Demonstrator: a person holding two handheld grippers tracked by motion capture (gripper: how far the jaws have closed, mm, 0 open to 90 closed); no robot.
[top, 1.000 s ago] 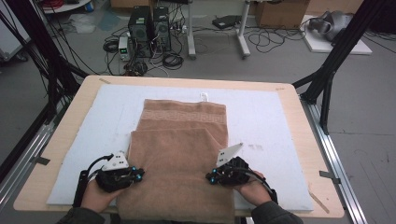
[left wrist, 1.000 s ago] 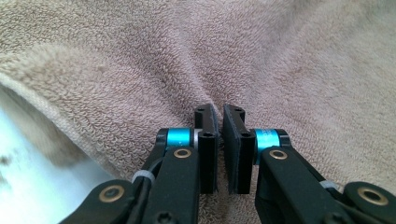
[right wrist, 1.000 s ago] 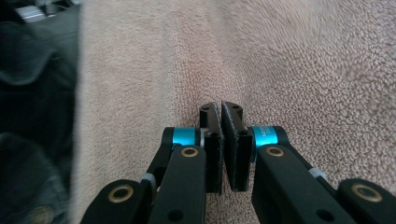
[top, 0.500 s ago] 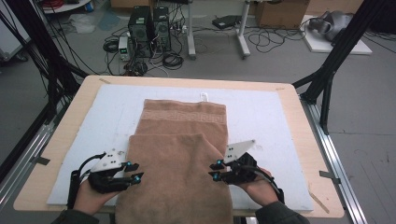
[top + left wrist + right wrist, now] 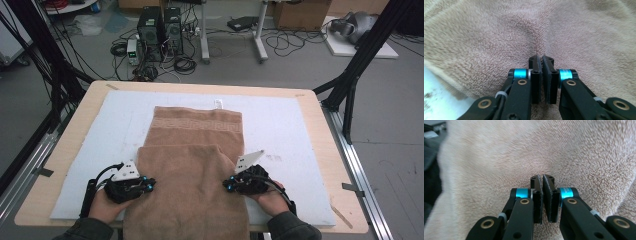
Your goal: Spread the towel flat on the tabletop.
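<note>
Grips at both side edges of a tan towel [image 5: 192, 175] laid lengthwise down the middle of a white mat [image 5: 290, 125] on a wooden table [image 5: 320, 107], near half doubled over, near end hanging off the front edge between two sleeved forearms. With the left gripper [image 5: 148, 186], jaws just closed all but together, nips a pucker of pile at the towel's left border, a crease running straight into the tips in the left gripper view. With the right gripper [image 5: 227, 186], jaws likewise just closed to a sliver, presses into the right border; cannot tell from the blurred right gripper view whether cloth is caught between the pads. Leaves bare mat on either side of the towel and beyond its far hem, where a small white tag [image 5: 218, 103] pokes out. Hems in the table with black frame struts [image 5: 356, 65] at the right corner and more at the left, metal rails [image 5: 357, 165] along the sides. Crowds the floor behind with two computer towers [image 5: 160, 25], loose cables [image 5: 295, 42] and a desk's legs [image 5: 257, 35].
</note>
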